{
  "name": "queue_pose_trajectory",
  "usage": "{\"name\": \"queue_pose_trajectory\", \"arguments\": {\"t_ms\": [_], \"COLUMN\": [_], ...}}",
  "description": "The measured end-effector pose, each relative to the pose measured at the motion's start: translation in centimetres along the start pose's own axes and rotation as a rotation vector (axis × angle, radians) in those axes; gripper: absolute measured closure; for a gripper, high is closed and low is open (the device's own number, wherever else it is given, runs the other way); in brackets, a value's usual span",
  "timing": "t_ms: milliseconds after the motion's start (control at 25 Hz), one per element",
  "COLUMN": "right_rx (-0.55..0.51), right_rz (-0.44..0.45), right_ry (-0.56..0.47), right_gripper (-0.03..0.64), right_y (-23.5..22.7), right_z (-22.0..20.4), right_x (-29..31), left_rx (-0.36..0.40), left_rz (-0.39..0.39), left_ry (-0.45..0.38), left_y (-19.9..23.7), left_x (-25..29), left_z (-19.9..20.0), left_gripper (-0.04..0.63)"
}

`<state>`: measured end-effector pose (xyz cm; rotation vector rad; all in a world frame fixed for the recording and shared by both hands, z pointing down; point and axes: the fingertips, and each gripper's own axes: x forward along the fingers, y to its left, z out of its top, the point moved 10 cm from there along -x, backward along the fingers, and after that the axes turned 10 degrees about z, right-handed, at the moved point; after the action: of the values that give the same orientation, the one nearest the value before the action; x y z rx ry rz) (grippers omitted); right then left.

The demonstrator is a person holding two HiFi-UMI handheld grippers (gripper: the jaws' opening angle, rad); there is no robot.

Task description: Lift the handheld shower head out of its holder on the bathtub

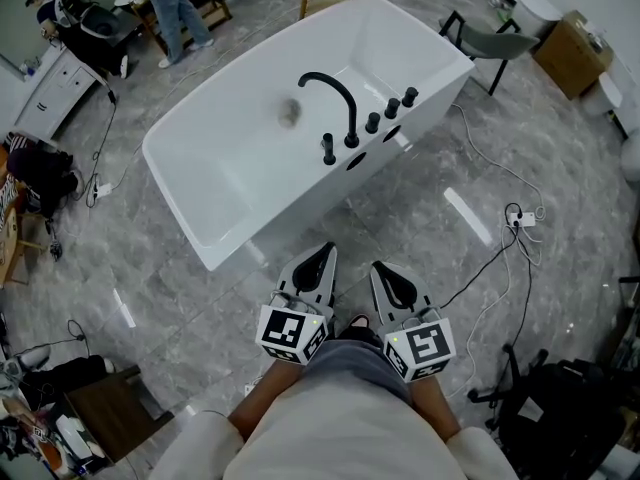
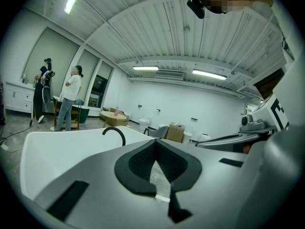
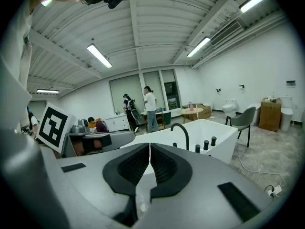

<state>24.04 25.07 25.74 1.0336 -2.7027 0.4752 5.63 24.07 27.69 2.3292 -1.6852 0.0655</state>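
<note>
our left gripper (image 1: 324,251) and right gripper (image 1: 384,267) keep ribbed black jaws pressed together, empty, before the glossy white bathtub (image 1: 185,183) with its arched black spout (image 1: 336,90).

**Grippers short of tub**

I see the white bathtub (image 1: 200,188) diagonal on grey tile (image 1: 420,233), black arched spout (image 1: 335,88) and knobs (image 1: 392,108) on its near rim. Left gripper (image 1: 325,251) and right gripper (image 1: 383,268) sit side by side, apart from it.

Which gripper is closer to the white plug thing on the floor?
Right. The right gripper is just left of the plug strip; the left gripper is farther left, beyond it.
</note>
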Motion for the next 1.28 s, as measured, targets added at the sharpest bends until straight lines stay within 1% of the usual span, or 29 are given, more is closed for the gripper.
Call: {"name": "queue_pose_trajectory", "arguments": {"t_ms": [200, 440, 520, 640, 720, 880, 1000, 1080, 1280], "right_rx": [0.003, 0.000, -0.006, -0.034, -0.042, -0.043, -0.045, -0.045, -0.038], "right_rz": [0.012, -0.012, -0.016, -0.005, -0.010, -0.029, -0.043, -0.054, -0.072], "right_ry": [0.019, 0.014, 0.015, 0.015, 0.012, 0.002, -0.010, -0.022, -0.027], "right_gripper": [0.597, 0.597, 0.597, 0.597, 0.597, 0.597, 0.597, 0.597, 0.596], "right_y": [-1.0, -1.7, -1.7, -1.5, -1.3, -1.1, -0.4, 0.0, 0.4], "right_z": [1.0, 2.8, 3.4, 4.6, 5.3, 6.2, 6.7, 7.0, 7.0], "right_x": [3.0, 6.5, 7.7, 9.7, 11.2, 13.8, 15.5, 16.4, 17.4], "left_rx": [-0.006, -0.017, -0.025, -0.070, -0.081, -0.089, -0.107, -0.105, -0.097], "left_rz": [-0.004, -0.021, -0.029, -0.052, -0.053, -0.048, -0.050, -0.051, -0.052], "left_ry": [0.012, 0.015, 0.002, -0.064, -0.091, -0.095, -0.118, -0.124, -0.099], "left_y": [2.2, 5.2, 6.3, 8.3, 9.8, 12.6, 14.6, 15.7, 16.9], "left_x": [2.2, 4.5, 5.0, 5.7, 6.2, 7.2, 7.5, 7.6, 7.9], "left_z": [0.7, 1.8, 2.5, 3.8, 4.5, 5.1, 5.7, 5.9, 5.4], "left_gripper": [0.589, 0.589, 0.589, 0.589, 0.589, 0.589, 0.589, 0.589, 0.588]}}
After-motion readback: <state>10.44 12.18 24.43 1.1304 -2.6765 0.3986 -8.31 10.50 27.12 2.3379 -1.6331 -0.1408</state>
